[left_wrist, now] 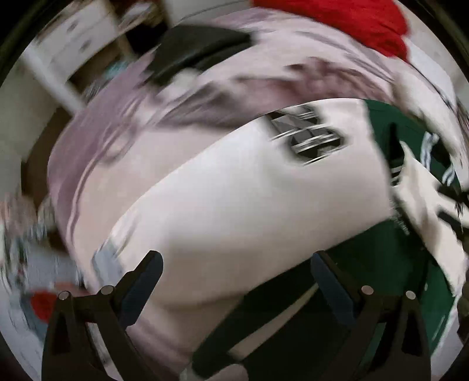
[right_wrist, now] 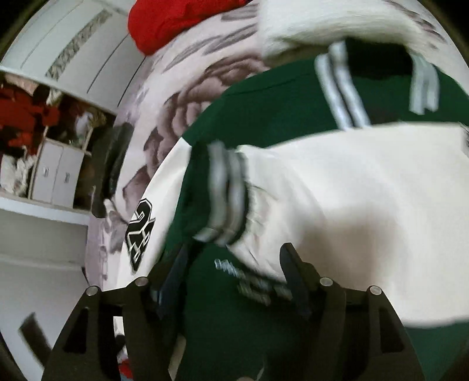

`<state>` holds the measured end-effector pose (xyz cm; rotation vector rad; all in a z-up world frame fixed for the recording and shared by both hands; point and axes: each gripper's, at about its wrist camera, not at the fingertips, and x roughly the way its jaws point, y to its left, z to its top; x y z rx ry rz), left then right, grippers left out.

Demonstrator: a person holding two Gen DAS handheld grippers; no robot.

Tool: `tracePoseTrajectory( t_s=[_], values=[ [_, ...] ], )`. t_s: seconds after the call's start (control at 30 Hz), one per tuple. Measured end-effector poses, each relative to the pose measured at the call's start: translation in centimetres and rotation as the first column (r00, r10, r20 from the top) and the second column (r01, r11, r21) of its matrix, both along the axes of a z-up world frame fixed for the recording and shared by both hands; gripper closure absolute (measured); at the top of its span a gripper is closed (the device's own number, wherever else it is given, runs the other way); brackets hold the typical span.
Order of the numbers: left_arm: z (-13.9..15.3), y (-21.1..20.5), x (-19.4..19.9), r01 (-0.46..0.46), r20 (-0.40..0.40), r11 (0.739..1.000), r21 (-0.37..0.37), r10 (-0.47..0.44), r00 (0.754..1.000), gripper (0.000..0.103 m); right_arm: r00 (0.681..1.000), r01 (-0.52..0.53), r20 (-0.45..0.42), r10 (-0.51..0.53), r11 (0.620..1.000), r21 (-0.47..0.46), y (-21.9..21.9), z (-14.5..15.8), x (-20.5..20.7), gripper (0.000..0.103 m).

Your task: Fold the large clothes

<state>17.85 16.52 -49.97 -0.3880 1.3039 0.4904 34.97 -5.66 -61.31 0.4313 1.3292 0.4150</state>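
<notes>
A green varsity jacket [right_wrist: 258,117] with white sleeves lies on a floral bedspread [right_wrist: 176,96]. In the left wrist view a white sleeve [left_wrist: 234,199] with a black number patch [left_wrist: 310,137] lies across the middle, the green body [left_wrist: 390,137] to its right. My left gripper [left_wrist: 236,278] is open and empty just above this sleeve. In the right wrist view another white sleeve [right_wrist: 351,190] with a striped cuff [right_wrist: 228,193] is folded over the green body. My right gripper [right_wrist: 234,272] is open and empty above the green front and its lettering [right_wrist: 252,281].
A red garment [right_wrist: 176,20] lies at the far end of the bed, also in the left wrist view [left_wrist: 351,20]. A black object [left_wrist: 193,52] rests on the bedspread. White cabinets and shelves [right_wrist: 55,175] stand to the left of the bed.
</notes>
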Motion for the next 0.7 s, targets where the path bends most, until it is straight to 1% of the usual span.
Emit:
tracePoseTrajectory(
  t_s=[0.03, 0.07, 0.1, 0.13, 0.17, 0.2, 0.23, 0.27, 0.3, 0.33, 0.37, 0.4, 0.43, 0.47, 0.5, 0.53, 0.57, 0.6, 0.63, 0.7],
  values=[
    [-0.5, 1.5, -1.7, -0.049, -0.021, 0.998, -0.043, 0.048, 0.999, 0.0, 1.0, 0.017, -0.012, -0.017, 1.0, -0.011, -0.6, 0.2, -0.9, 0.034],
    [-1.5, 3.2, -3.7, -0.119, -0.037, 0.986, -0.113, 0.115, 0.993, 0.0, 0.999, 0.038, -0.034, -0.039, 0.999, -0.025, -1.7, 0.1, -2.3, 0.034],
    [-2.5, 4.3, -5.1, -0.169, -0.048, 0.971, -0.17, 0.163, 0.986, 0.0, 0.997, 0.054, -0.053, -0.056, 0.998, -0.033, -2.3, -0.2, -3.3, 0.034],
    [-4.2, 5.9, -7.0, -0.255, -0.075, 0.928, -0.271, 0.243, 0.967, 0.0, 0.994, 0.07, -0.076, -0.073, 0.997, -0.044, -2.8, -0.4, -3.8, 0.034],
    [-6.3, 7.4, -8.9, -0.349, -0.094, 0.853, -0.387, 0.34, 0.936, 0.0, 0.99, 0.088, -0.104, -0.093, 0.995, -0.053, -3.7, -1.0, -4.6, 0.034],
    [-7.9, 8.2, -10.3, -0.415, -0.1, 0.777, -0.473, 0.421, 0.902, 0.0, 0.986, 0.104, -0.123, -0.11, 0.993, -0.052, -3.7, -1.5, -5.6, 0.034],
    [-9.7, 9.1, -11.7, -0.48, -0.103, 0.681, -0.553, 0.516, 0.851, 0.0, 0.982, 0.119, -0.139, -0.125, 0.991, -0.053, -3.6, -2.2, -6.5, 0.034],
    [-10.7, 9.5, -12.5, -0.508, -0.099, 0.625, -0.593, 0.569, 0.816, 0.0, 0.979, 0.129, -0.149, -0.136, 0.99, -0.058, -3.8, -2.8, -6.4, 0.034],
    [-12.0, 10.1, -13.3, -0.542, -0.094, 0.557, -0.63, 0.637, 0.765, 0.006, 0.977, 0.139, -0.154, -0.149, 0.988, -0.073, -3.6, -3.4, -7.1, 0.034],
    [-12.9, 10.5, -13.9, -0.579, -0.094, 0.505, -0.641, 0.696, 0.712, 0.012, 0.975, 0.145, -0.156, -0.159, 0.985, -0.098, -3.2, -4.0, -6.8, 0.034],
    [-13.6, 11.0, -14.3, -0.621, -0.093, 0.461, -0.634, 0.752, 0.653, 0.02, 0.971, 0.156, -0.157, -0.179, 0.977, -0.147, -3.1, -4.4, -7.0, 0.034],
    [-13.6, 11.3, -14.4, -0.647, -0.09, 0.447, -0.618, 0.777, 0.623, 0.033, 0.969, 0.165, -0.155, -0.192, 0.971, -0.174, -3.3, -4.8, -7.1, 0.034],
    [-13.2, 11.8, -14.3, -0.678, -0.07, 0.436, -0.591, 0.81, 0.582, 0.042, 0.967, 0.177, -0.15, -0.206, 0.967, -0.184, -3.0, -5.1, -7.3, 0.034],
    [-12.7, 12.2, -14.0, -0.691, -0.052, 0.448, -0.567, 0.818, 0.573, 0.066, 0.964, 0.196, -0.145, -0.224, 0.963, -0.184, -2.7, -5.4, -7.6, 0.034],
    [-11.9, 12.9, -13.5, -0.693, -0.015, 0.477, -0.541, 0.818, 0.575, 0.079, 0.96, 0.213, -0.142, -0.239, 0.96, -0.18, -2.5, -5.5, -7.8, 0.034],
    [-10.8, 13.7, -12.6, -0.683, 0.038, 0.518, -0.515, 0.81, 0.586, 0.082, 0.958, 0.225, -0.14, -0.25, 0.959, -0.175, -1.7, -5.6, -7.9, 0.034],
    [-9.5, 14.7, -11.6, -0.673, 0.093, 0.568, -0.473, 0.792, 0.604, 0.084, 0.956, 0.233, -0.137, -0.257, 0.957, -0.174, -1.2, -5.7, -8.1, 0.034],
    [-8.9, 15.7, -10.8, -0.661, 0.131, 0.599, -0.453, 0.778, 0.615, 0.085, 0.956, 0.236, -0.136, -0.261, 0.956, -0.175, -1.0, -5.4, -8.0, 0.034],
    [-7.9, 17.6, -9.4, -0.636, 0.186, 0.64, -0.432, 0.753, 0.631, 0.086, 0.956, 0.235, -0.135, -0.26, 0.956, -0.176, -0.2, -5.5, -8.2, 0.034],
    [-7.2, 20.6, -7.8, -0.615, 0.247, 0.674, -0.409, 0.73, 0.637, 0.086, 0.959, 0.226, -0.132, -0.251, 0.958, -0.179, 0.7, -5.1, -7.9, 0.034]
  ],
)
